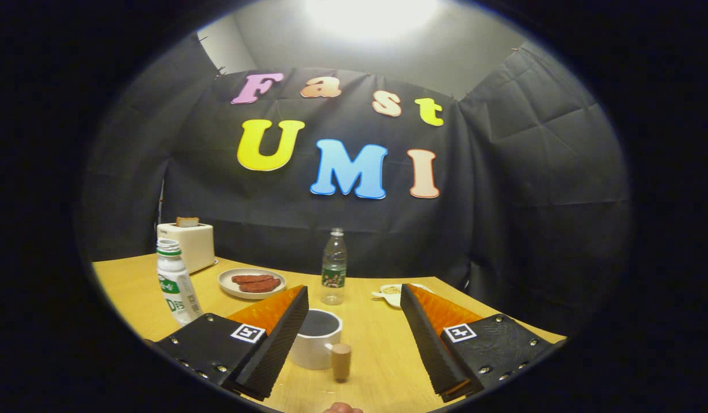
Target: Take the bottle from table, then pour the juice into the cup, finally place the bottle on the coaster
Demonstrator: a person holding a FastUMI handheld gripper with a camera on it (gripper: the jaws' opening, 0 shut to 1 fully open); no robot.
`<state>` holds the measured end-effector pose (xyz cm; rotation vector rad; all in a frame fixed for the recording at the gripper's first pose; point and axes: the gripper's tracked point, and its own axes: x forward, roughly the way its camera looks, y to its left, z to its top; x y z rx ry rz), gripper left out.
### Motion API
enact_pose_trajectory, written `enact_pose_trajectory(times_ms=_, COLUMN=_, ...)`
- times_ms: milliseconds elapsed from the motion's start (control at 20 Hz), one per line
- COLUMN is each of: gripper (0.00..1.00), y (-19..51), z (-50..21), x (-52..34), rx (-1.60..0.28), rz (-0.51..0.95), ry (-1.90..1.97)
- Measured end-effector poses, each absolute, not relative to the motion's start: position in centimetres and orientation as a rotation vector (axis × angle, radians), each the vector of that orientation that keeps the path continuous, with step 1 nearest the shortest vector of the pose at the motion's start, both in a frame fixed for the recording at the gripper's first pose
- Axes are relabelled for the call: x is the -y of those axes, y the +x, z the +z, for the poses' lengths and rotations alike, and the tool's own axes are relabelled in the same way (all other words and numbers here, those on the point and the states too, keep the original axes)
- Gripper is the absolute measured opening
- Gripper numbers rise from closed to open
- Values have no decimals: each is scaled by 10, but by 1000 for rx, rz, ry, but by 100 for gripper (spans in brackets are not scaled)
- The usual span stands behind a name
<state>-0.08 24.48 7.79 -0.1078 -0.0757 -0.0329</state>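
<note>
- gripper (354, 338) fingers sitting spread wide, pinching nothing
- clear bottle (334, 267) standing upright at frame centre, cap pointing up, beyond the fingers
- cup (316, 338) sitting between fingers, lower centre

A strong lamp overhead, far and above the booth's cloth wall (503, 189), blows out to a white patch with soft glare spreading over the grey ceiling. The counter (376, 344) is warmly and evenly lit, with faint, short shadows beside the cup (316, 338) and the clear bottle (333, 275). The cloth wall stays dim and its folds catch little light. Fisheye distortion bends the counter edge and wall seams, more strongly to the left and right. The open fingers of the hand-held gripper (354, 338), nearest, look slightly soft.
</note>
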Motion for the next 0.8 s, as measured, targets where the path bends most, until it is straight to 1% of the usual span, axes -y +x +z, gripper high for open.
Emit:
enact_pose_trajectory(times_ms=300, gripper=98, y=-16, z=86, x=-324, rx=140, rz=88, ry=-56)
enact_pose_trajectory(times_ms=550, gripper=97, y=-25, z=81, x=-365, rx=163, rz=138, ry=37)
enact_pose_trajectory(times_ms=800, gripper=98, y=-17, z=72, x=-403, rx=155, rz=158, ry=-30)
